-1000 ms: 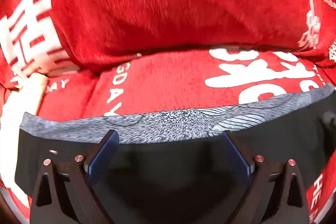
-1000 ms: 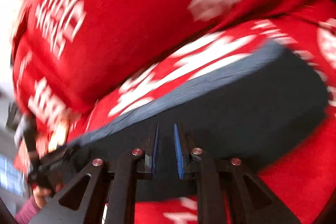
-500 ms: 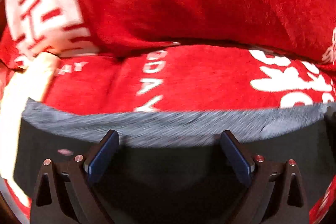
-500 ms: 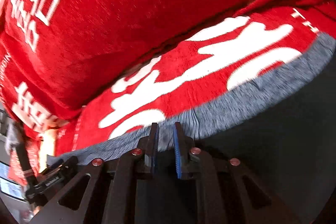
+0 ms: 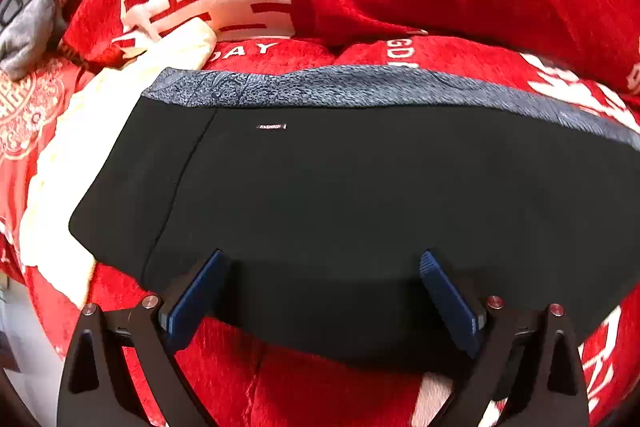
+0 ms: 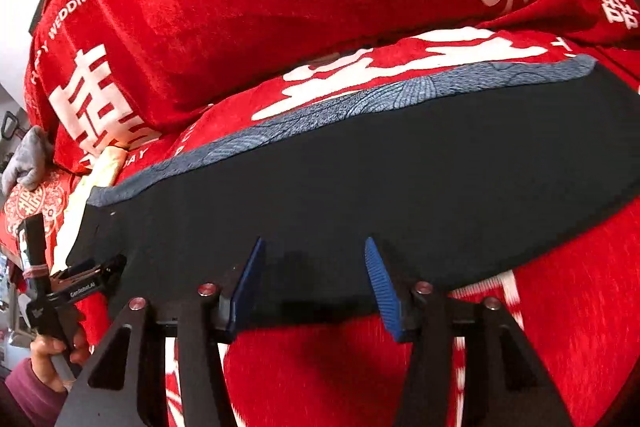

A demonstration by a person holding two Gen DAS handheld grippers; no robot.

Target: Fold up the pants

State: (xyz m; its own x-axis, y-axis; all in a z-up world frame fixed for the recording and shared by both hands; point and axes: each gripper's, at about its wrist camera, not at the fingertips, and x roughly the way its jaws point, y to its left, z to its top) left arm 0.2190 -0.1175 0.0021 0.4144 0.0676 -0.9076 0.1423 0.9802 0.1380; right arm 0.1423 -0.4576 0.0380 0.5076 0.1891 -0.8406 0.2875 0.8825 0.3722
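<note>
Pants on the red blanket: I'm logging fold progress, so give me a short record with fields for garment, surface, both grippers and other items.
garment: black pants with a grey patterned waistband, lying flat as a folded bundle
surface: red blanket with white lettering
left gripper: open, jaws wide over the pants' near edge, nothing gripped
right gripper: open, jaws have just been opening, only the pants' near edge lies between them, unpressed
other items: cream cloth beside the pants; grey cloth further off
</note>
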